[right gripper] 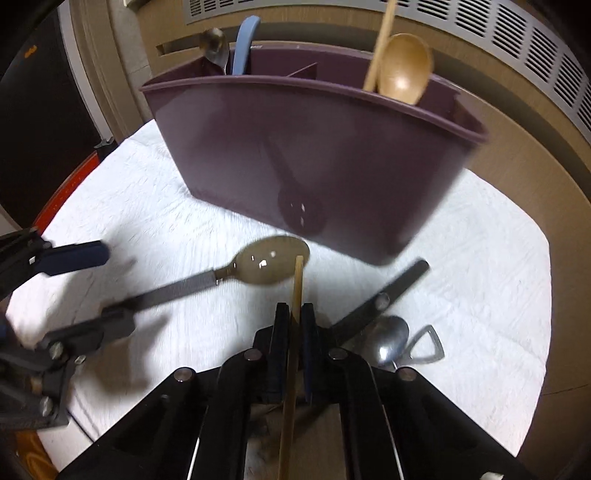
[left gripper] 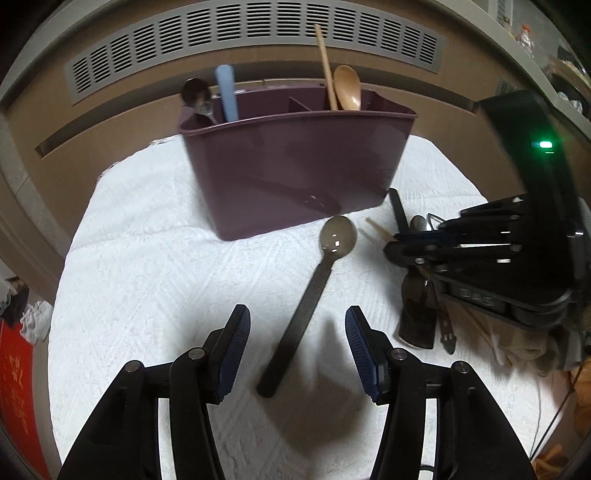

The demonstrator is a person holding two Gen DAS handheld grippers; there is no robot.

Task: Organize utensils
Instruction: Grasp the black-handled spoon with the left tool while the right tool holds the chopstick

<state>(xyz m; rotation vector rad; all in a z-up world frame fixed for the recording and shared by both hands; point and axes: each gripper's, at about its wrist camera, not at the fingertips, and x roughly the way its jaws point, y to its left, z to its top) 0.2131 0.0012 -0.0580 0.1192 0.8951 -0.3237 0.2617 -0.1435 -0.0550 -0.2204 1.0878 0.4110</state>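
A purple utensil caddy (left gripper: pixel 295 166) (right gripper: pixel 332 155) stands on a white cloth. It holds a wooden spoon (right gripper: pixel 404 68), a wooden stick, a light blue handle (left gripper: pixel 227 92) and a metal spoon. In front of it lies a black-handled spoon (left gripper: pixel 338 234) (right gripper: pixel 271 260) with a greyish bowl. My left gripper (left gripper: pixel 297 314) (right gripper: pixel 107 288) is open, its pads on either side of that spoon's handle and apart from it. My right gripper (right gripper: pixel 293 308) (left gripper: pixel 397 243) is shut on a thin wooden chopstick (right gripper: pixel 297 280), which sticks out toward the caddy.
Just right of my right gripper lie a metal spoon (right gripper: pixel 391 338), a bottle opener (right gripper: pixel 424 349) and a black handle (right gripper: pixel 402 280). The white cloth (left gripper: pixel 147 258) covers a small round table. A vented panel (left gripper: pixel 258 26) runs along the wall behind.
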